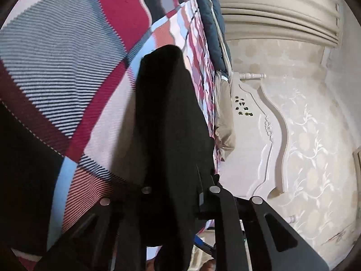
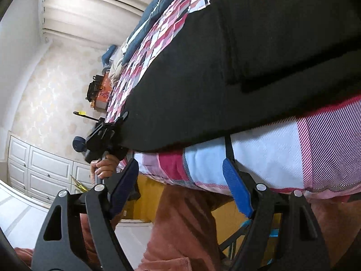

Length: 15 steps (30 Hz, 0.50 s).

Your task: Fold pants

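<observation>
Two hand-held grippers are at work on the black pants, which lie across the patchwork bedspread near the bed's edge. My left hand-held gripper is pinching a bunch of the black cloth, and that part hangs lifted off the bedspread. My right hand-held gripper is spread wide, its blue pads apart and holding nothing, poised just off the bed's edge below the pants; only a thin black strap dangles from the pants' hem toward it. From the right wrist view the pants look like one broad dark slab with a layer lapped over near the top, so I judge a first fold may be in place, though I cannot tell for sure. The tidy final folds look not yet done.
</observation>
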Available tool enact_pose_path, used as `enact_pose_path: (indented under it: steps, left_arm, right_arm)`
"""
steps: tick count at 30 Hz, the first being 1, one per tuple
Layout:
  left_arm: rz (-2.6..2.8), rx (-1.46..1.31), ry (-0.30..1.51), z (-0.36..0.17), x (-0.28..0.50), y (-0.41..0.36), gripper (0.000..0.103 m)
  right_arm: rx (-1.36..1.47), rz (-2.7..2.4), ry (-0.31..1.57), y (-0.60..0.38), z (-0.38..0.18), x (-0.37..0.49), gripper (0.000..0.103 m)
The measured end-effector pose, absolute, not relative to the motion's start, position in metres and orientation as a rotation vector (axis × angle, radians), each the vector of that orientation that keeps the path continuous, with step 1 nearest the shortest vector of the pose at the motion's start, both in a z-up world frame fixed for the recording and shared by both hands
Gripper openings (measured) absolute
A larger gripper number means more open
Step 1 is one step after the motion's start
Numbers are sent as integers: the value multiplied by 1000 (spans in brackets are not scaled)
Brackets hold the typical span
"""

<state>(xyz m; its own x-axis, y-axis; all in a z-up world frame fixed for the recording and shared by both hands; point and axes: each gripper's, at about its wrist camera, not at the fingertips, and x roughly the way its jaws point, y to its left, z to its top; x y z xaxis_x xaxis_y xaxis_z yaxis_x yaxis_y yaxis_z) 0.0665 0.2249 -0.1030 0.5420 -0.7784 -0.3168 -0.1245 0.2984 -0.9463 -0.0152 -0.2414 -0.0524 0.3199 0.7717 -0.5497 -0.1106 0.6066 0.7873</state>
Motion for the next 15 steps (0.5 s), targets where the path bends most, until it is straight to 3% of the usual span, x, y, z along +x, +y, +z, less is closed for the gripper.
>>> enact_pose_path:
  steps: [15]
  left_arm:
    - [-656, -770, 797, 44, 65, 126, 15]
  right_arm:
    - [771, 620, 995, -269, -33, -20, 85]
